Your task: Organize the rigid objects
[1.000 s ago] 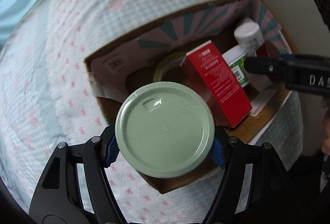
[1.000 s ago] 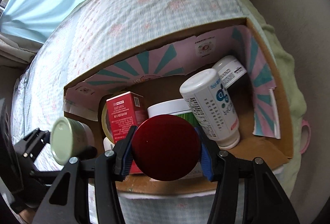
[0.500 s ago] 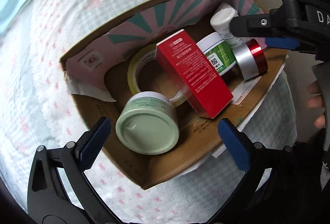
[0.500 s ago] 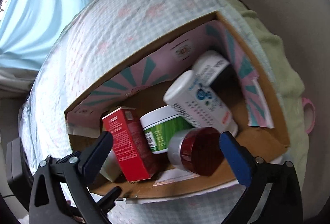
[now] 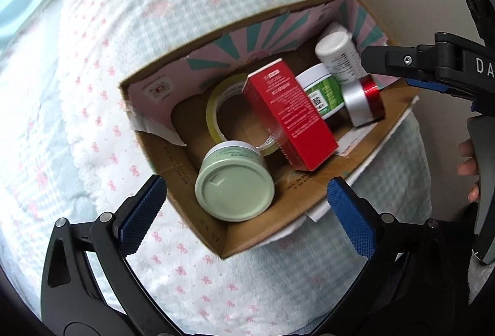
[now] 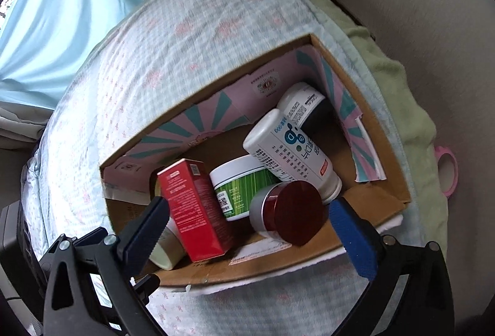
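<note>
Where red carton [image 6: 195, 209] stands, tape roll [image 6: 164, 252] mostly hidden.

We cannot read the red box's [image 5: 287, 116] blurred print, and it hides most of the tape roll [image 6: 164, 249].

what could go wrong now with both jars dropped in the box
The red-lidded silver jar lies on its side near the cardboard box's low front edge and may roll out. The tilted red carton, leaning among the jars, could topple onto the pale green jar. The box sits on soft bedding and may tip.
</note>
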`<action>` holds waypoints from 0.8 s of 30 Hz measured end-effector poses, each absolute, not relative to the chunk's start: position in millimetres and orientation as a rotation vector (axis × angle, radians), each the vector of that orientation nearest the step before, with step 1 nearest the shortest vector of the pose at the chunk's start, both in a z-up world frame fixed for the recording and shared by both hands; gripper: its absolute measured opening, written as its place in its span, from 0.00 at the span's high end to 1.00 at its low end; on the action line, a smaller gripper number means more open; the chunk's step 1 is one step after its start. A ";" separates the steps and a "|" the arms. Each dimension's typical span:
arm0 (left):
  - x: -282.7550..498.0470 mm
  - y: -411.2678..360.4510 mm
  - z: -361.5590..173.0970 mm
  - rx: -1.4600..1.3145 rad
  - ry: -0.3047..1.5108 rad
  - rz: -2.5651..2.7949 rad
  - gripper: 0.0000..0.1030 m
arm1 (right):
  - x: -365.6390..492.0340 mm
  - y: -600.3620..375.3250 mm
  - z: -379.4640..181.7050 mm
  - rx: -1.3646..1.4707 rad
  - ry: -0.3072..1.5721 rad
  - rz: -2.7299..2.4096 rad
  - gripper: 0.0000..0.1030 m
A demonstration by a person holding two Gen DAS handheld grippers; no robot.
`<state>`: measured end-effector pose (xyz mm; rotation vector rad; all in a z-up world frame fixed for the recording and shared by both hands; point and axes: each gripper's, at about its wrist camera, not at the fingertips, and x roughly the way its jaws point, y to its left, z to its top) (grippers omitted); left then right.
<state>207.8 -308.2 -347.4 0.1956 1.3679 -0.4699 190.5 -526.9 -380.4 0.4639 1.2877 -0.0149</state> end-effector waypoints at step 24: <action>83.1 -57.4 -20.1 -0.048 0.736 -0.078 0.00 | 66.5 -345.2 -63.5 0.075 0.685 0.170 0.00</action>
